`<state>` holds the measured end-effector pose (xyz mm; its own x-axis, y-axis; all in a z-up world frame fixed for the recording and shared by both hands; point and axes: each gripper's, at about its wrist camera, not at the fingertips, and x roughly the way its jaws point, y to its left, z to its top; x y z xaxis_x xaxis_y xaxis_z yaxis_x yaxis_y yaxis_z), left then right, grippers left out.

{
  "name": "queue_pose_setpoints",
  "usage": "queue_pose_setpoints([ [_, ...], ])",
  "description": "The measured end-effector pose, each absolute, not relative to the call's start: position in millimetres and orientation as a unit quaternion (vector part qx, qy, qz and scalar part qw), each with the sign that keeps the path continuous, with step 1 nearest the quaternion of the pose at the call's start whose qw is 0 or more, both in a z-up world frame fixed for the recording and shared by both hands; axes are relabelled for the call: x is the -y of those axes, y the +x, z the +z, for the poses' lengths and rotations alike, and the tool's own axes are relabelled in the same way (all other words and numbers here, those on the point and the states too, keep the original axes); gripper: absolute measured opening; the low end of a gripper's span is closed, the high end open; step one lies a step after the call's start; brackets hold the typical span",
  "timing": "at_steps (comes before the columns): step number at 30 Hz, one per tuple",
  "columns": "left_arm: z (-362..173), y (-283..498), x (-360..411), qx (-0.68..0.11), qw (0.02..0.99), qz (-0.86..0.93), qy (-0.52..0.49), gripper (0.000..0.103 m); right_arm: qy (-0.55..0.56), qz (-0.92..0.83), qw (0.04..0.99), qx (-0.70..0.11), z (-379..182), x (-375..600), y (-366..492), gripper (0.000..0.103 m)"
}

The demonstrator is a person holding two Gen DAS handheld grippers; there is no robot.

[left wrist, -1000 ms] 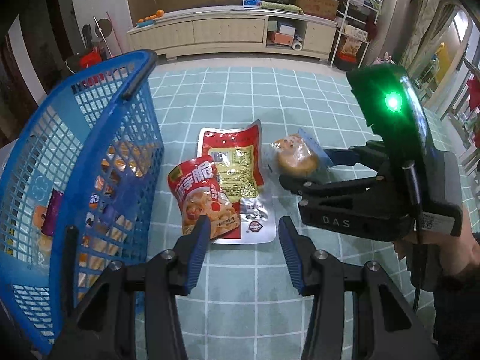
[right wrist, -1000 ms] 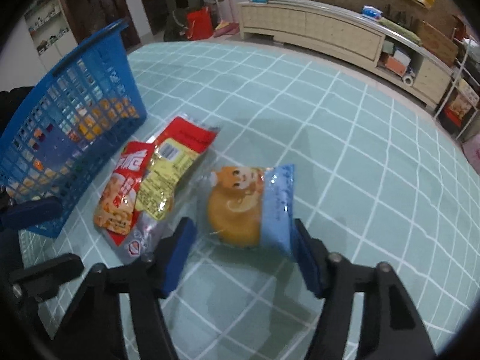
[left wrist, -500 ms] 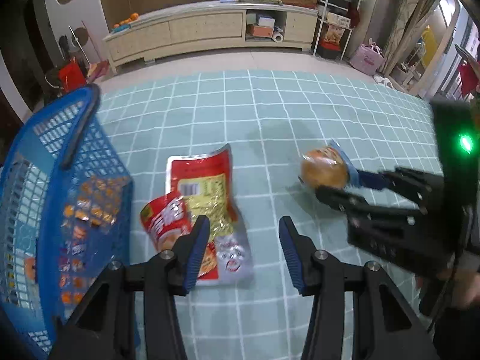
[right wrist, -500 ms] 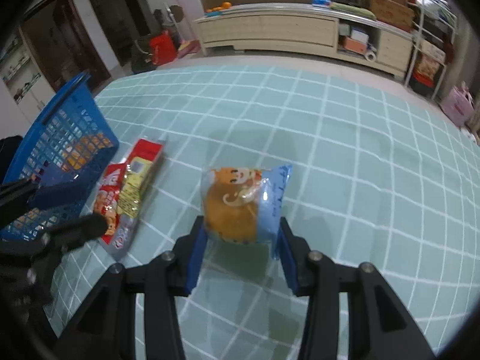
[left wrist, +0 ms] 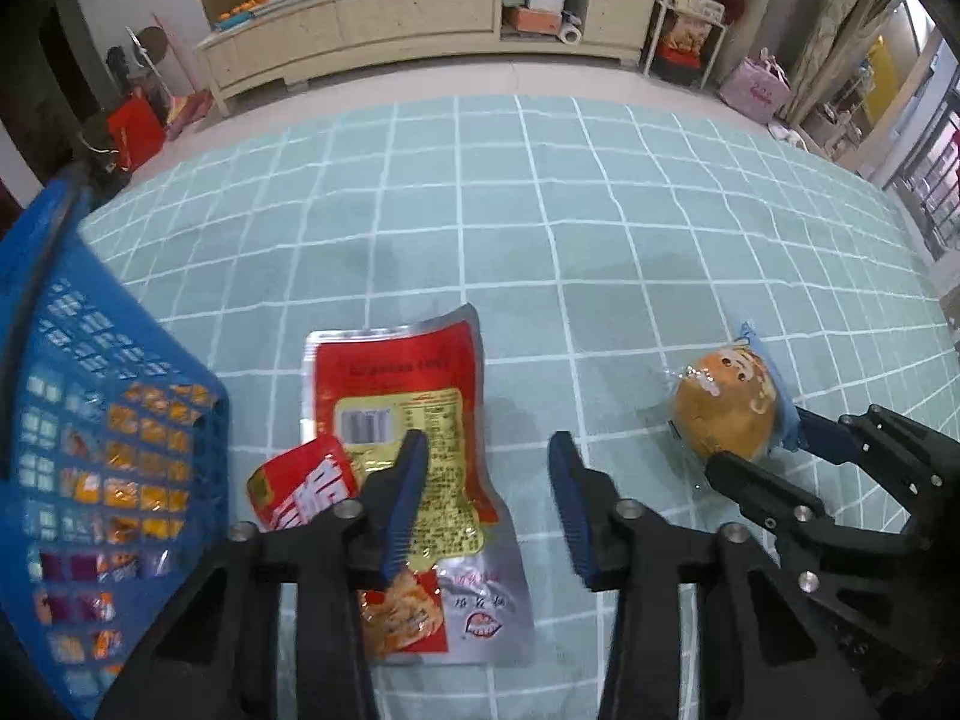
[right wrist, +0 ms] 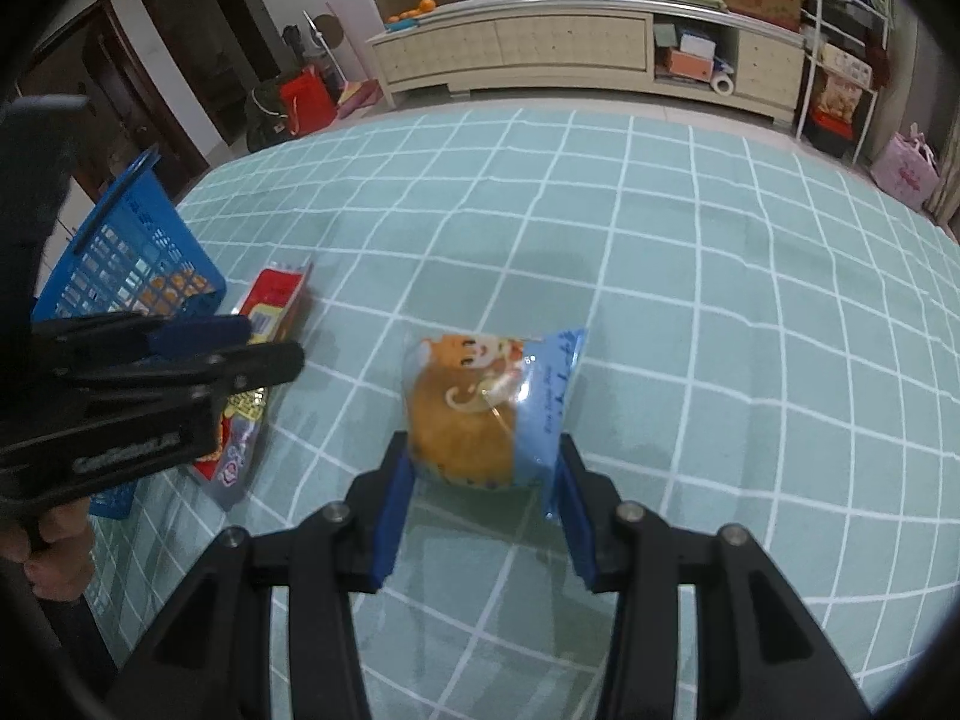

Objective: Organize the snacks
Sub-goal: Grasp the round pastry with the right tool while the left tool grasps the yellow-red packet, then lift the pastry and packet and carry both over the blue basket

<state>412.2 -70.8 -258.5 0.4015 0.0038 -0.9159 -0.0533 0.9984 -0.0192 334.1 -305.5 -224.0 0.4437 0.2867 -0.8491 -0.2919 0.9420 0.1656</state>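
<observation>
two grippers: right gripper (right wrist: 483, 495) pinching bun packet (right wrist: 480, 414), left gripper (left wrist: 483, 504) spread over red pouch (left wrist: 408, 420)

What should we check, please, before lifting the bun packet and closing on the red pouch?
1. Right gripper pads press both sides of the bun packet: ok.
2. Packet clear of the other snacks: ok.
3. Left gripper, jaws just closing, over the large red pouch but not yet gripping: not ok.
4. Small red bag overlaps the pouch; single pick: cannot tell.
5. Blue basket within view, room left inside: cannot tell.
</observation>
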Motion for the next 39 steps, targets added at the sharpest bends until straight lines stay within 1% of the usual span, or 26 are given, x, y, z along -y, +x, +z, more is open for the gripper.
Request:
queue_pose_setpoints([
  [2, -266.3, 416.0, 71.2, -0.554, 0.832, 0.015, -0.017, 0.022, -0.001, 0.169, 0.849, -0.501, -222.2, 306.9, 334.6, 0.050],
  [3, -270.5, 417.4, 72.3, -0.558, 0.830, 0.013, -0.010, 0.019, -0.001, 0.167, 0.849, -0.501, -221.4, 307.2, 334.2, 0.050],
  [4, -272.4, 417.3, 72.6, -0.558, 0.830, 0.015, -0.007, 0.014, -0.002, 0.166, 0.850, -0.500, -220.7, 307.6, 333.8, 0.050],
  [7, -271.3, 413.8, 77.2, -0.558, 0.830, 0.001, 0.004, 0.007, 0.000, 0.163, 0.850, -0.501, -220.1, 309.2, 332.0, 0.050],
  [10, -261.2, 401.7, 86.0, -0.543, 0.840, -0.017, 0.015, 0.003, 0.004, 0.159, 0.849, -0.503, -217.4, 310.4, 328.8, 0.050],
  [17, -230.6, 363.7, 88.7, -0.523, 0.850, -0.062, -0.005, 0.001, 0.008, 0.158, 0.853, -0.498, -193.3, 305.8, 312.6, 0.050],
  [29, -164.9, 300.9, 86.1, -0.463, 0.880, -0.107, -0.018, 0.001, 0.000, 0.160, 0.870, -0.466, -121.7, 280.3, 271.6, 0.050],
  [39, -98.9, 263.1, 38.7, -0.396, 0.912, -0.101, -0.026, 0.001, -0.037, 0.182, 0.887, -0.423, -64.5, 226.6, 241.1, 0.050],
])
